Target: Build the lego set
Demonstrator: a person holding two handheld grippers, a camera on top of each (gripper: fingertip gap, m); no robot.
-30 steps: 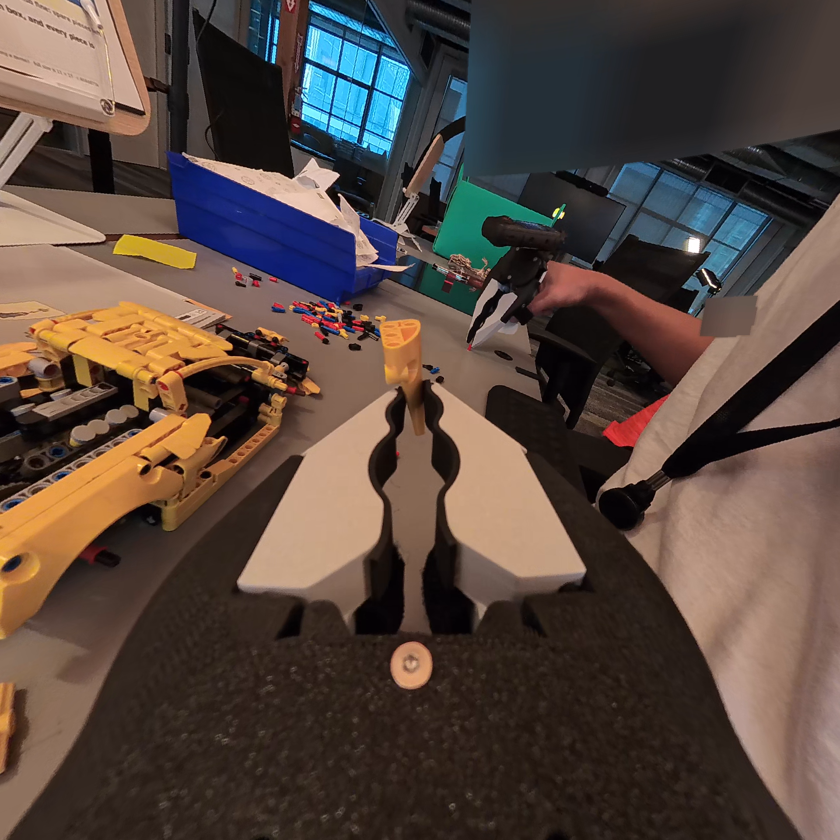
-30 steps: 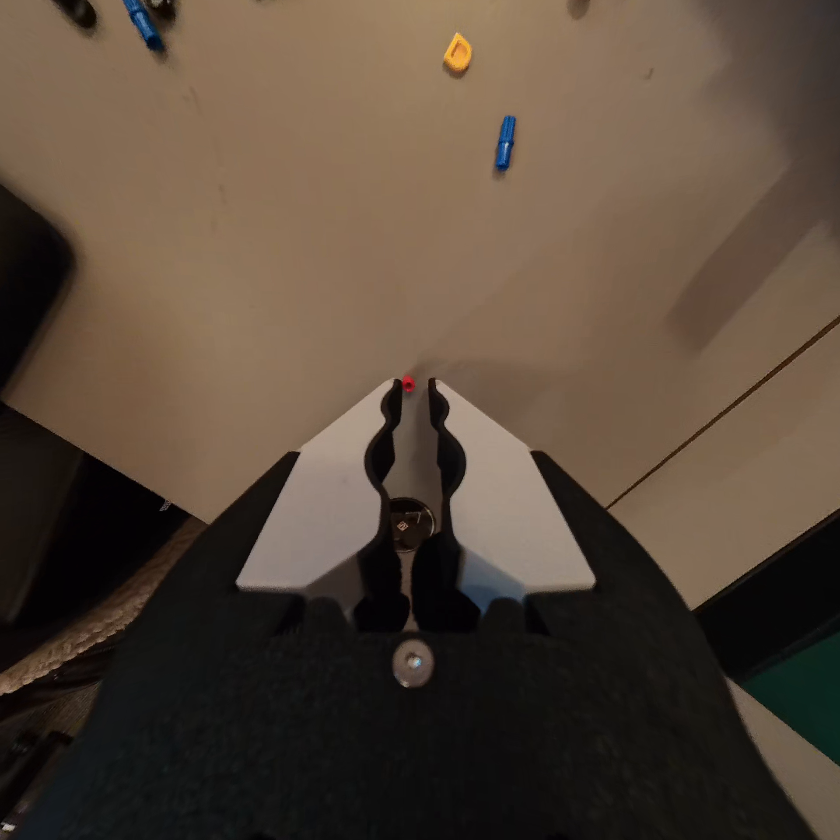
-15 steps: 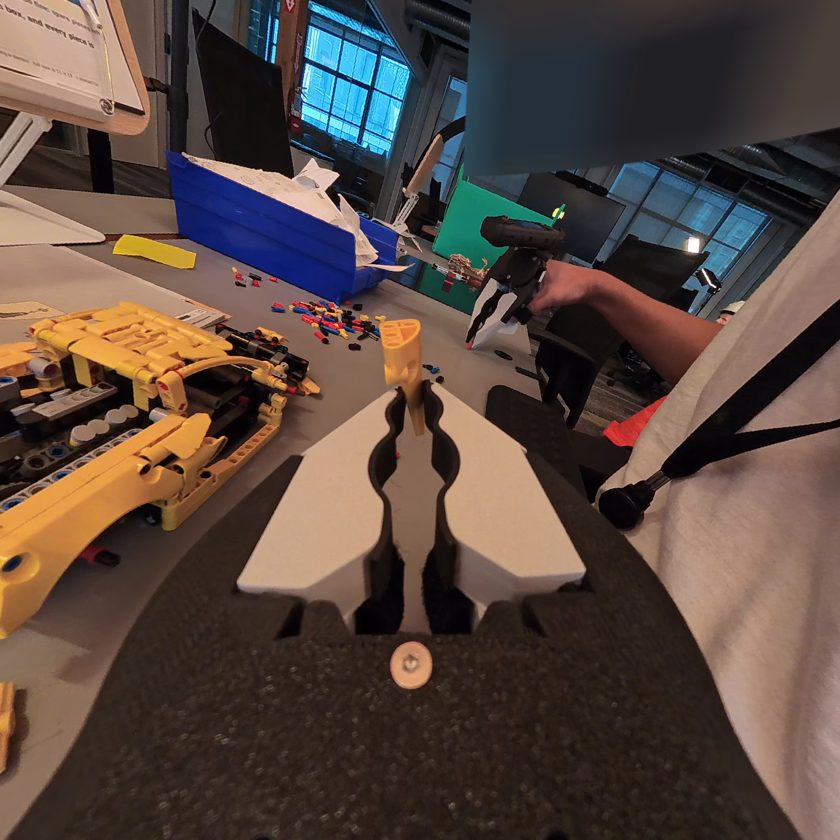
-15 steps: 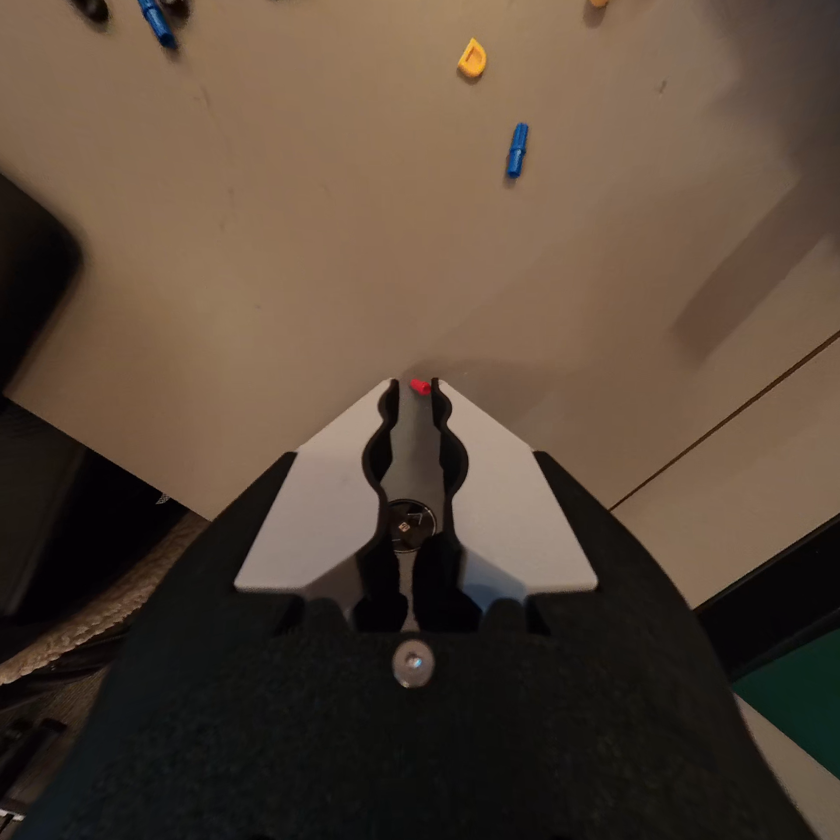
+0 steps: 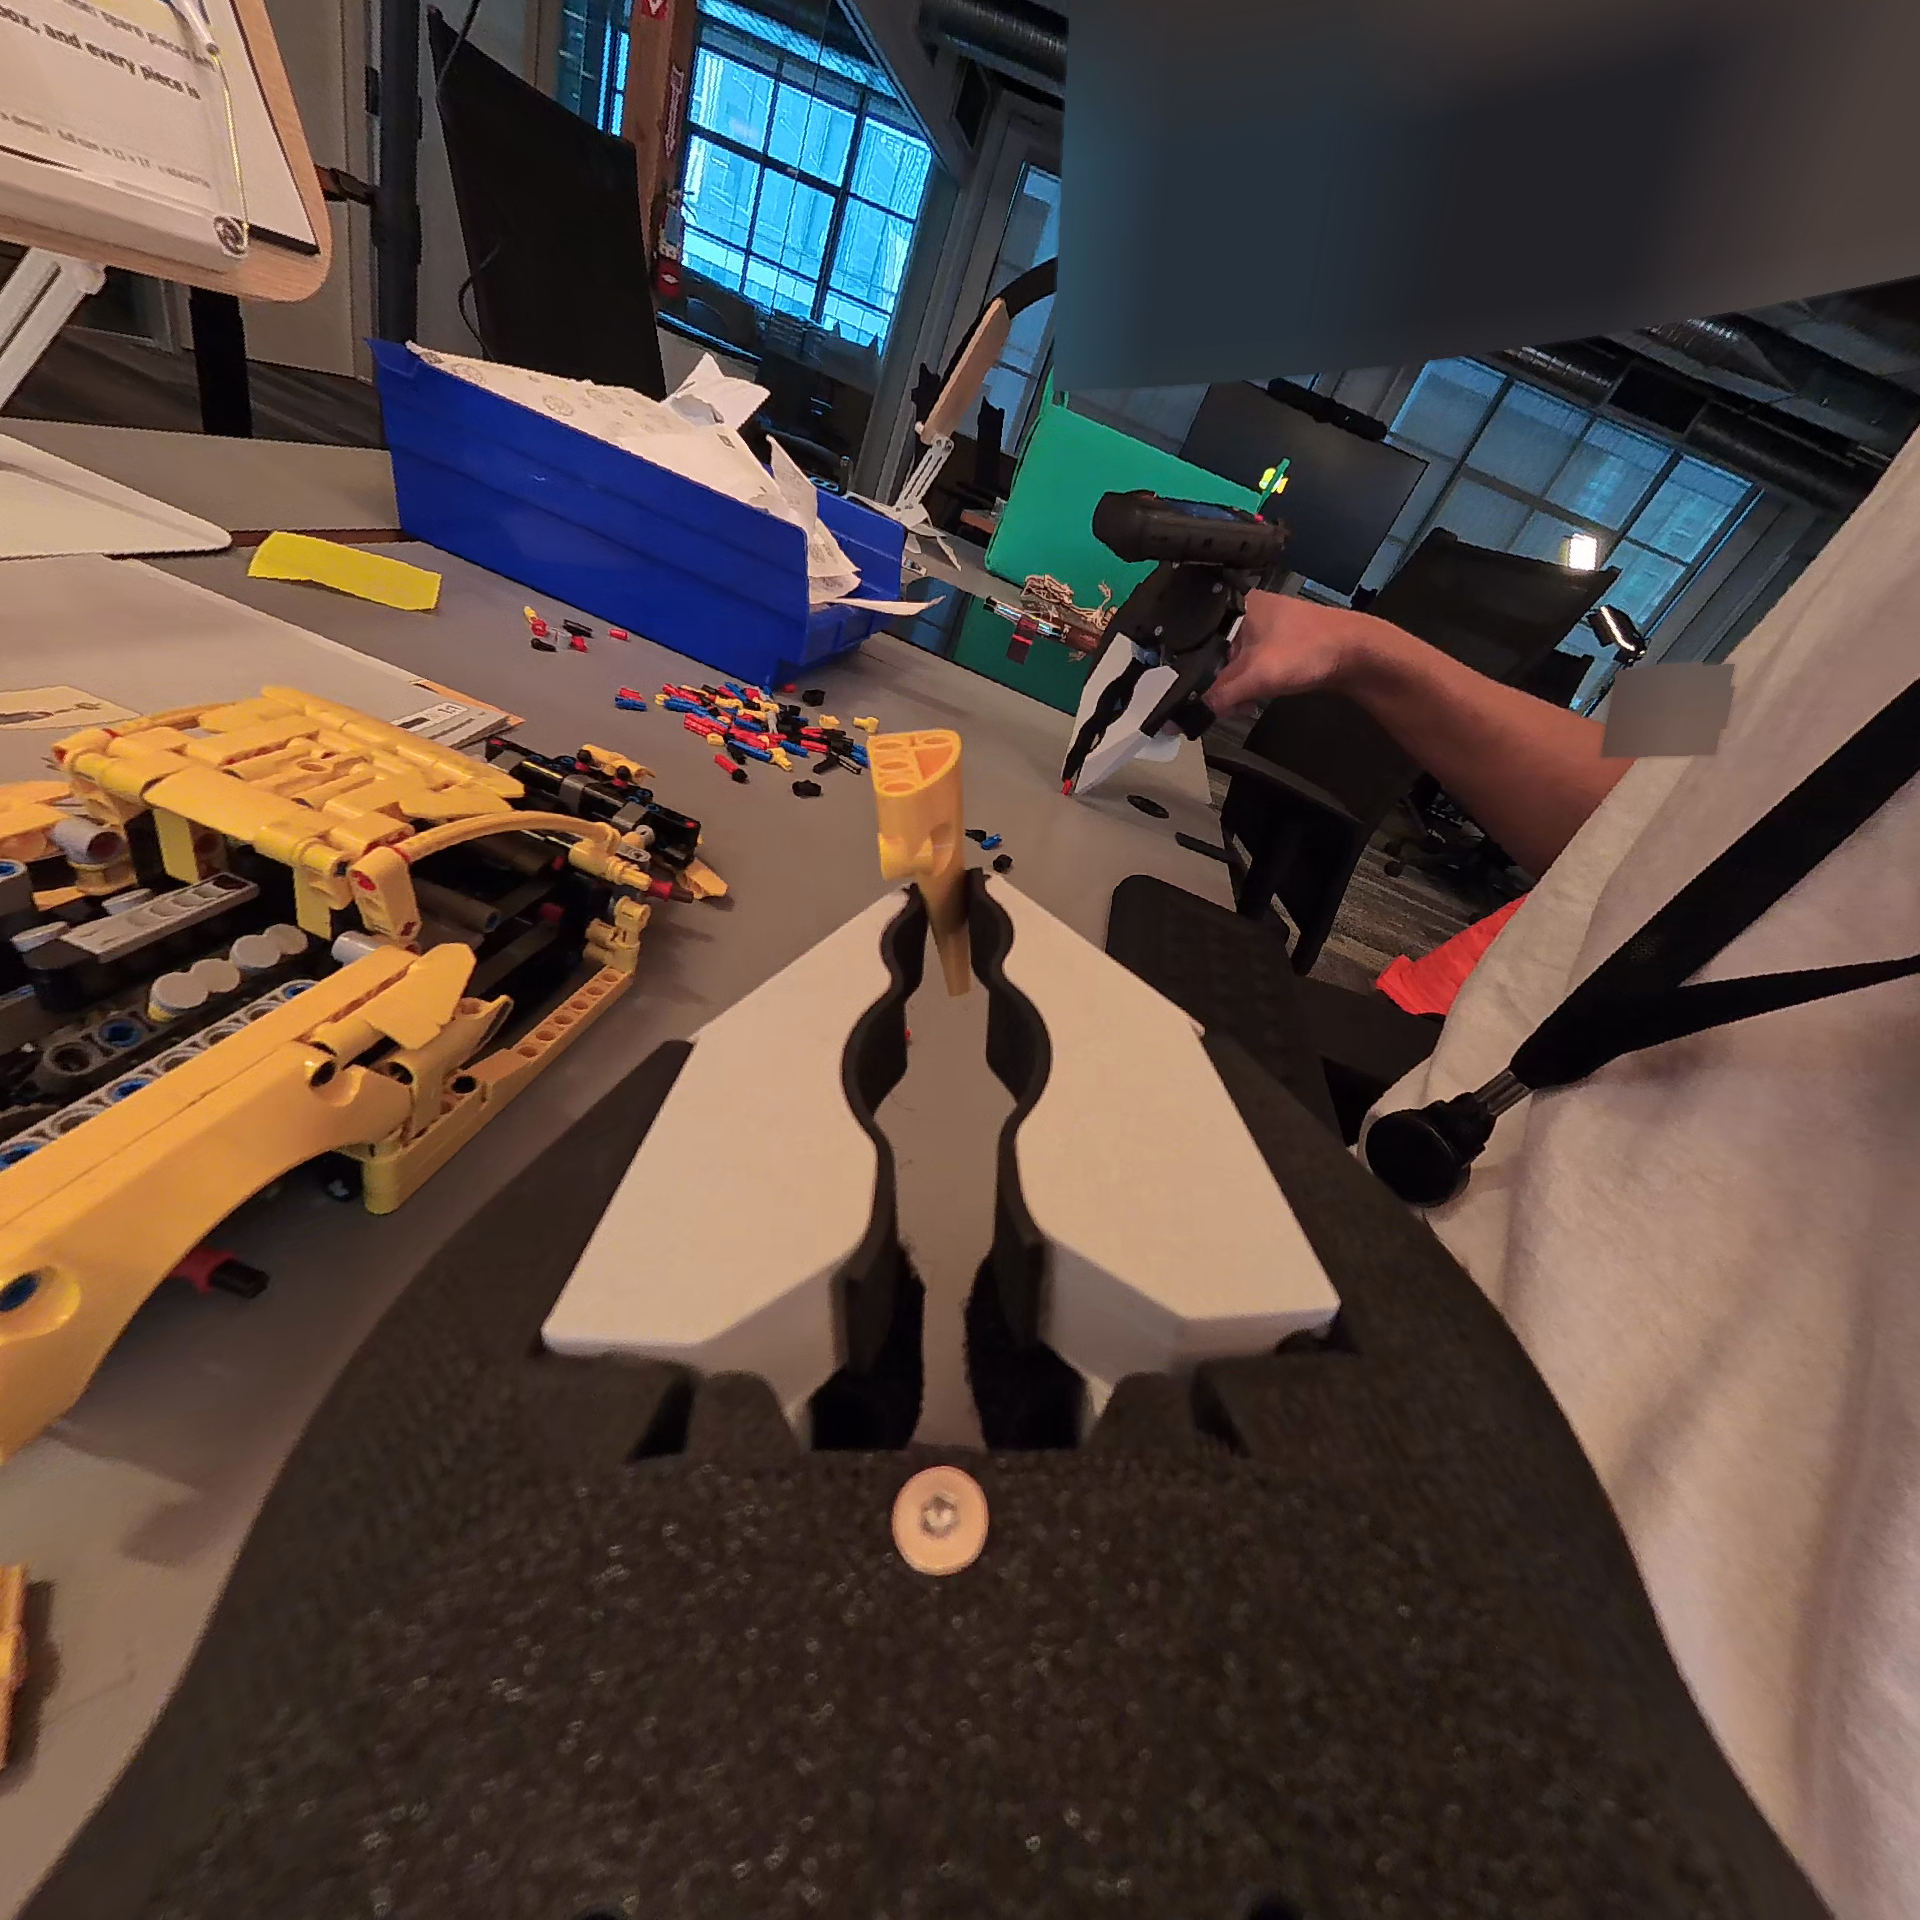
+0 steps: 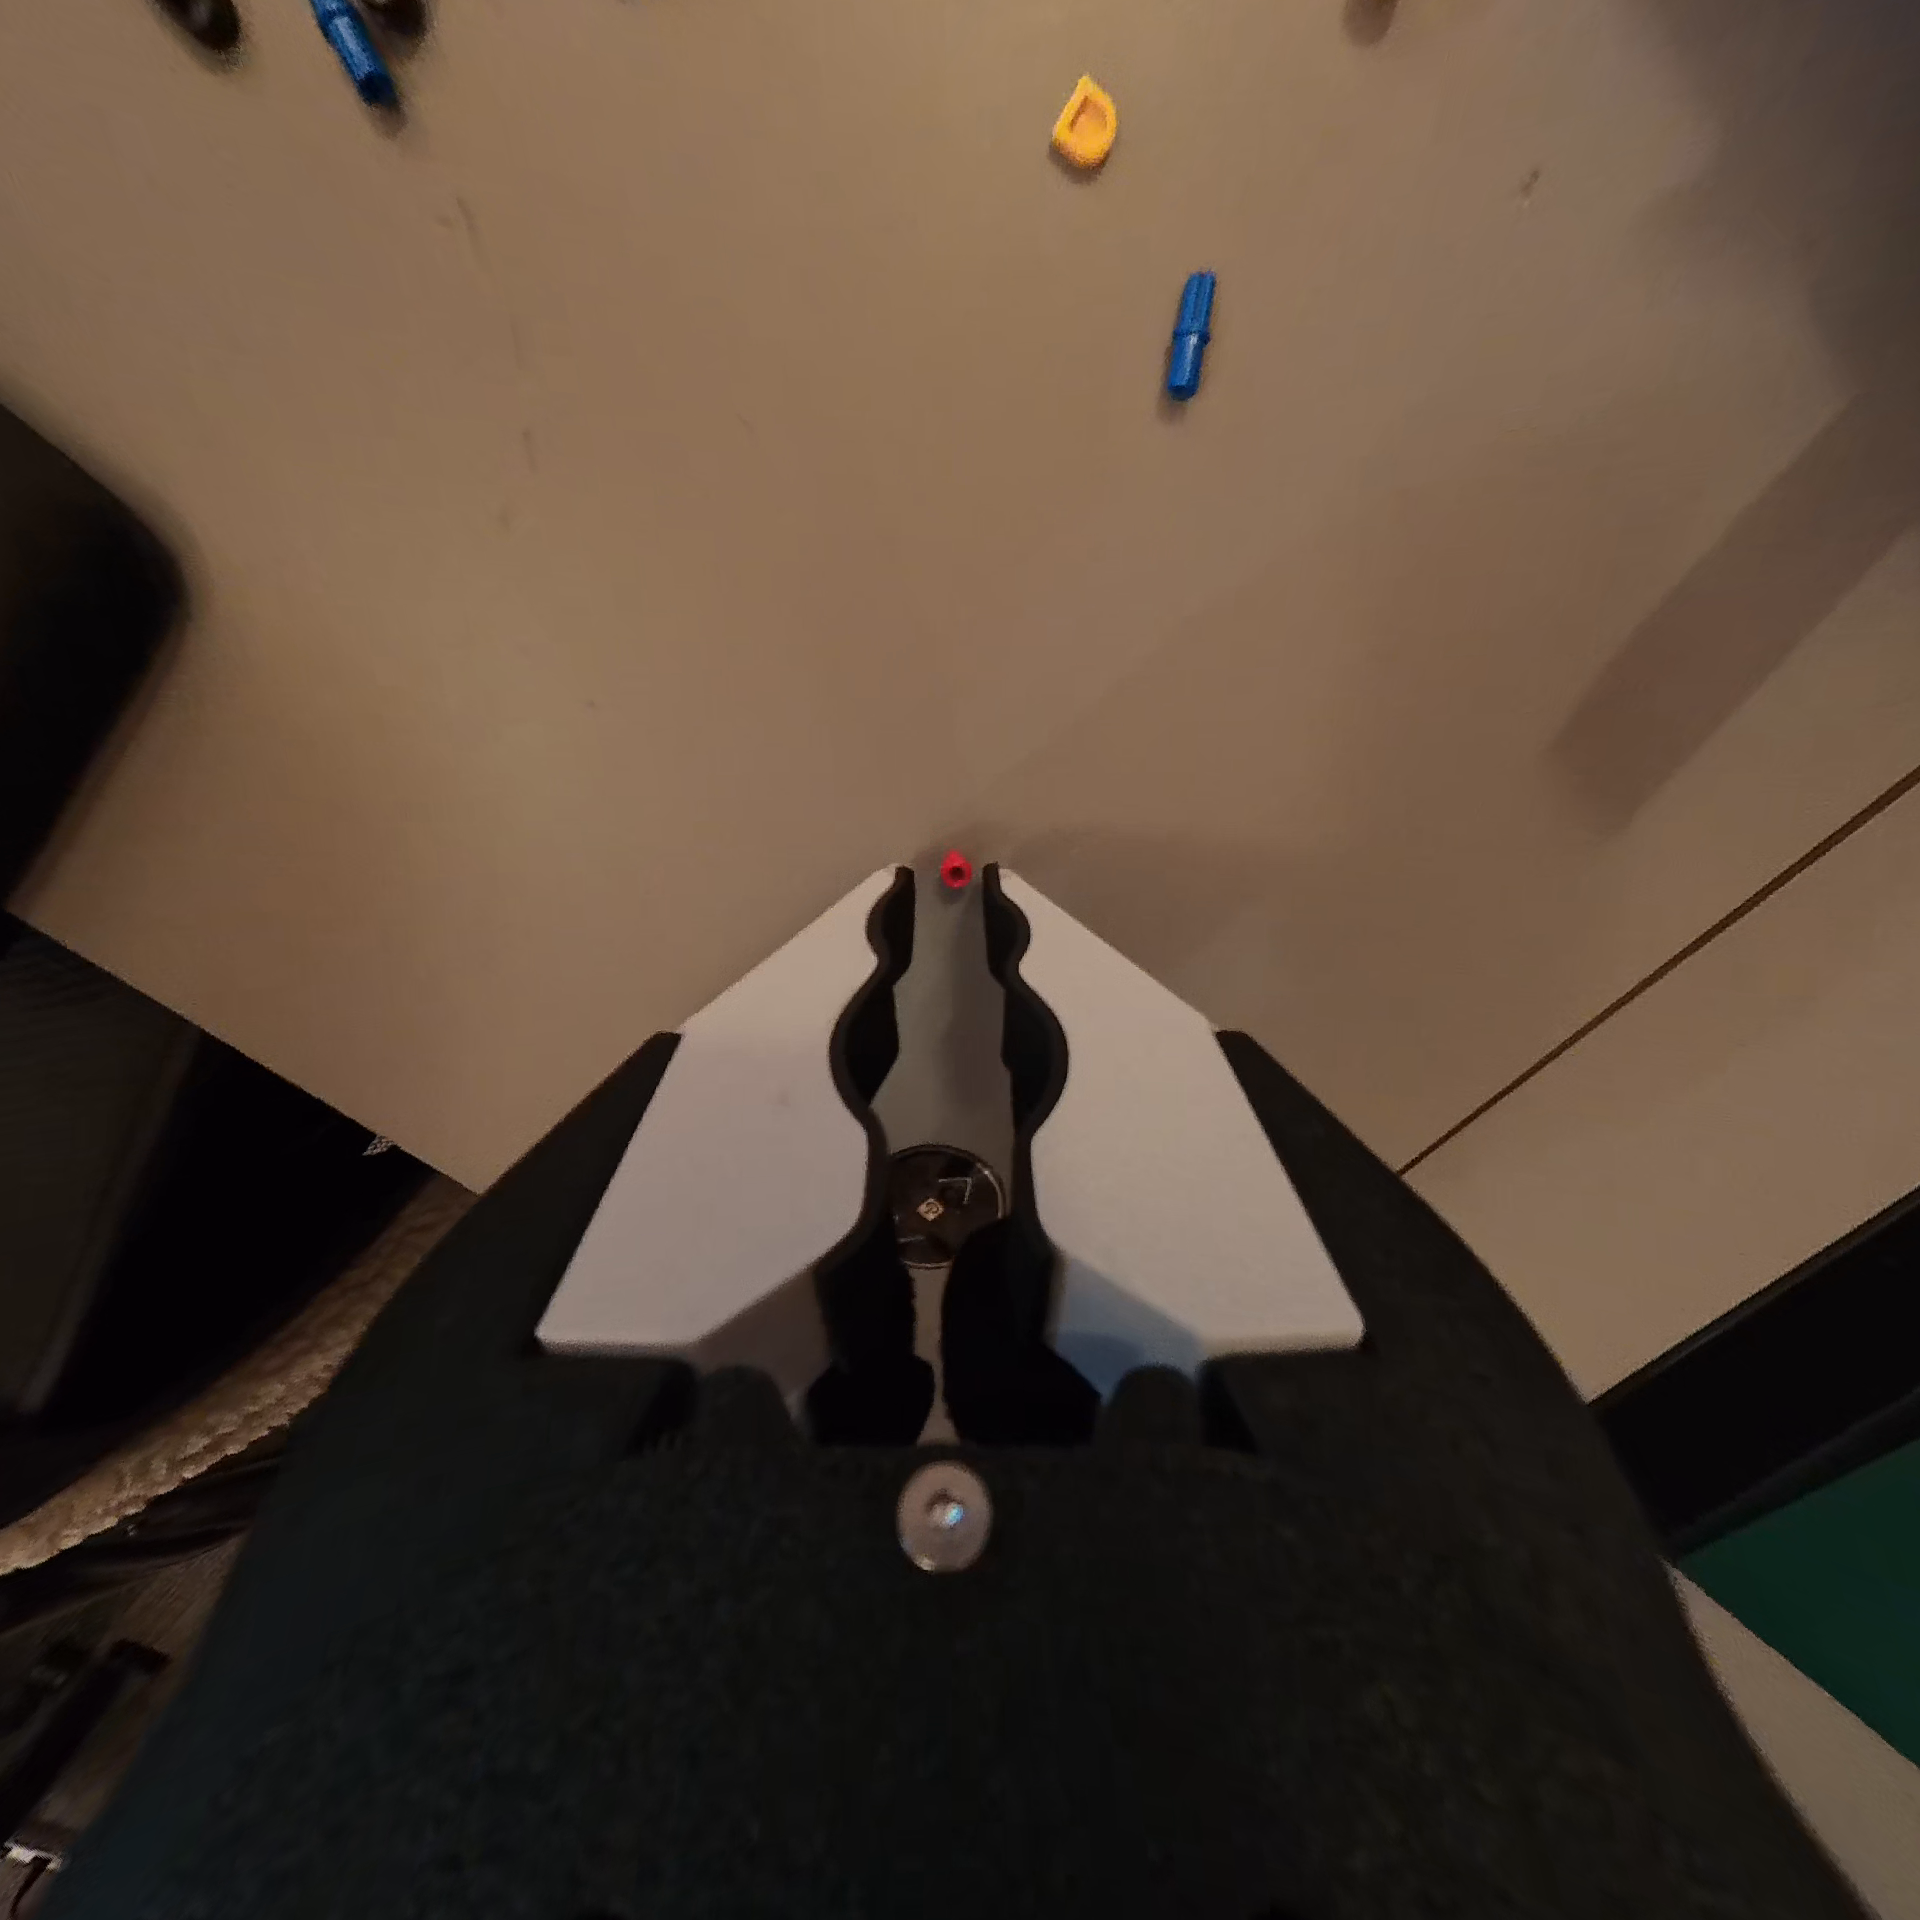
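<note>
My left gripper [image 5: 940, 904] is shut on a yellow curved lego panel [image 5: 920, 821] and holds it upright above the table, right of the large yellow and black lego vehicle [image 5: 301, 935]. My right gripper [image 6: 948, 878] points down at the table near its edge, its jaws a narrow gap apart. A small red pin [image 6: 954, 871] sits end-on between the fingertips, closer to the right one, with a gap on its left. The right gripper also shows far off in the left wrist view [image 5: 1117, 727], held by a hand.
A blue bin [image 5: 623, 540] with paper stands at the back. Loose small pins [image 5: 748, 722] lie scattered in front of it. A blue pin [image 6: 1190, 332] and a small yellow piece [image 6: 1086, 125] lie ahead of the right gripper. The person's torso is at the right. My hands' fingertips stand some 45 cm from each other.
The right jaws widened slightly, then narrowed again. The red pin turned from lying sideways to end-on between the tips. The left gripper has not moved.
</note>
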